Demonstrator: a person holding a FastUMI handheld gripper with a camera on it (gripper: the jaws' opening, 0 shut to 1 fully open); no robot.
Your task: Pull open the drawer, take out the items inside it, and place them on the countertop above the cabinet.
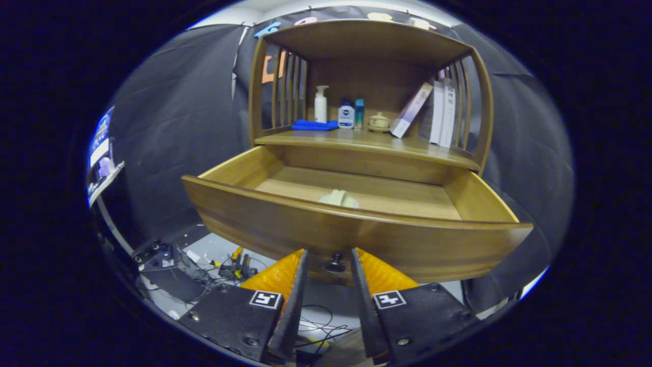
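Drawer: wooden, pulled well out from the cabinet, front panel curved, interior open to view.

Knob: small, dark, on the lower middle of the drawer front, sitting between the two finger tips.

Gripper: fingers spread to either side of the knob with a gap on each side; released, gripping nothing.

Item in drawer: one pale, lumpy object lying on the drawer floor near the front panel, about midway across; its lower part is hidden by the panel, kind cannot be told.

Countertop: the wooden shelf surface above the drawer, under a slatted hutch. On it, from left to right: a folded blue cloth, a white pump bottle, a small white bottle with a dark cap, a slim teal bottle, a small lidded pot, a leaning box, upright books.

Floor below the drawer: cables and small gear, scattered.
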